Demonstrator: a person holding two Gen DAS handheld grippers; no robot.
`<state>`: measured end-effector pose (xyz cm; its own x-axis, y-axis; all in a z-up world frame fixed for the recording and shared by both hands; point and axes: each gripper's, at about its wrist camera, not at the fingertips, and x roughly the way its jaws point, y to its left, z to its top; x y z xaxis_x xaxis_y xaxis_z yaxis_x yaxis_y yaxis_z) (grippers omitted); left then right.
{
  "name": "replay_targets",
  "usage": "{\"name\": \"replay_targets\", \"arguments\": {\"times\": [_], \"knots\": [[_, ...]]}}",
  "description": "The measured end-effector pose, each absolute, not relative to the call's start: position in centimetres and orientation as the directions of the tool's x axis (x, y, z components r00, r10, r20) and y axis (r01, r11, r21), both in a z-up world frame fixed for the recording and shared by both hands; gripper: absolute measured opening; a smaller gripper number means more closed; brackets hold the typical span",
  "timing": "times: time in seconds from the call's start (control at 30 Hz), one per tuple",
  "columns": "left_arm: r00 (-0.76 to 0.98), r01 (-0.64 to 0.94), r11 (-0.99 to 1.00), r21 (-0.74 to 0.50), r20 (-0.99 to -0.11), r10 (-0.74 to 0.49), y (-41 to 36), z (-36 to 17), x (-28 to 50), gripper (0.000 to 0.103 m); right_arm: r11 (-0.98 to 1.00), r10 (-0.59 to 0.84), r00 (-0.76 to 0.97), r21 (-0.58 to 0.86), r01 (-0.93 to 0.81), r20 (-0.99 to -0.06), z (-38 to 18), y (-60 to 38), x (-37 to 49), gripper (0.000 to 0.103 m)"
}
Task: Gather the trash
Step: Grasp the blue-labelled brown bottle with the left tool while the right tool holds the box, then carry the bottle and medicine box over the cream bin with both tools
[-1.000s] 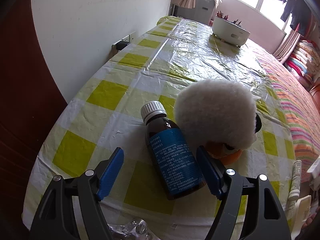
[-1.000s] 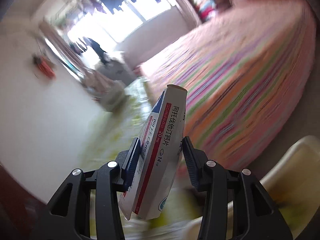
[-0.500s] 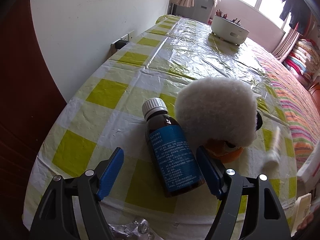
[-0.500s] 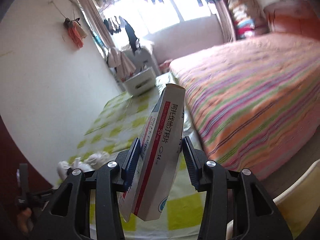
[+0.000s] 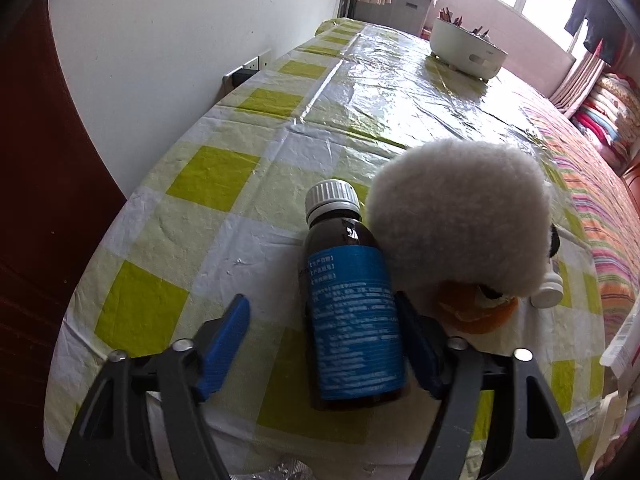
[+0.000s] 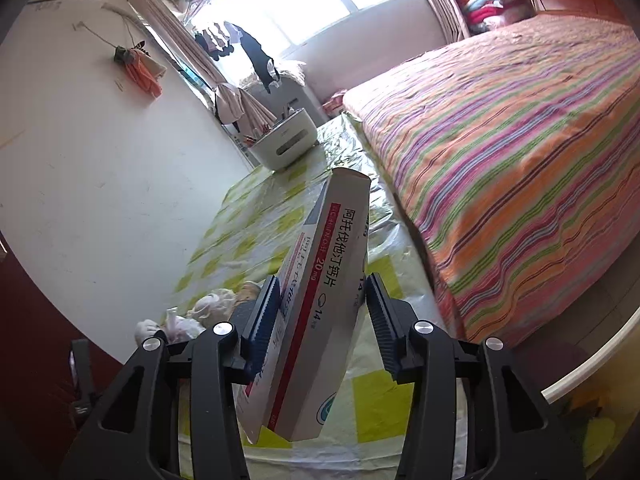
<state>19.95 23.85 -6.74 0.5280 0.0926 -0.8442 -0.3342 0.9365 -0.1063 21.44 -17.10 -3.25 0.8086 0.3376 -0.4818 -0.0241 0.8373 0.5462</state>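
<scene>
A brown medicine bottle (image 5: pixel 352 312) with a white cap and blue label lies on the yellow-checked tablecloth (image 5: pixel 208 176). My left gripper (image 5: pixel 324 340) is open around its lower half, the right finger close beside the label. A fluffy white plush toy (image 5: pixel 460 224) leans against the bottle's right side. My right gripper (image 6: pixel 320 320) is shut on a white and red medicine box (image 6: pixel 320 312), held tilted above the table's near edge. The box's edge shows at the right of the left wrist view (image 5: pixel 624 340).
A small white bottle (image 5: pixel 548 292) lies behind the plush toy. A white tub of pencils (image 5: pixel 466 48) stands at the table's far end. A striped bed (image 6: pixel 520 140) runs along the table's right. A cream bin rim (image 6: pixel 592 364) shows at lower right. Crumpled foil (image 5: pixel 288 472) lies at the near edge.
My left gripper has moved forward so its fingers flank the bottle. My right gripper has swung left with the box, from facing the bed to facing the table.
</scene>
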Motion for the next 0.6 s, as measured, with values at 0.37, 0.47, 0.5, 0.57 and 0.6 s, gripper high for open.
{"name": "replay_targets", "arguments": {"times": [0.37, 0.47, 0.5, 0.57, 0.6], "knots": [[0.547, -0.322, 0.944, -0.064, -0.827, 0.13, 24.1, -6.7, 20.0, 0.043, 0.807, 0.35, 0.81, 0.591, -0.005, -0.471, -3.8, -18.8, 20.8, 0.044], [0.559, -0.326, 0.937, -0.121, -0.824, 0.088, 24.8, -6.6, 19.6, 0.043, 0.806, 0.345, 0.816, 0.592, -0.004, -0.464, -3.6, -19.1, 20.5, 0.044], [0.566, -0.325, 0.936, -0.132, -0.821, 0.08, 25.0, -6.5, 19.4, 0.042, 0.806, 0.343, 0.818, 0.592, -0.004, -0.462, -3.5, -19.2, 20.4, 0.044], [0.581, -0.323, 0.937, -0.133, -0.81, 0.085, 25.1, -6.1, 18.9, 0.042, 0.804, 0.342, 0.82, 0.594, -0.003, -0.459, -3.5, -19.4, 20.2, 0.044], [0.591, -0.325, 0.936, -0.135, -0.802, 0.089, 25.2, -5.9, 18.6, 0.042, 0.803, 0.343, 0.819, 0.595, -0.002, -0.46, -3.5, -19.5, 20.3, 0.044]]}}
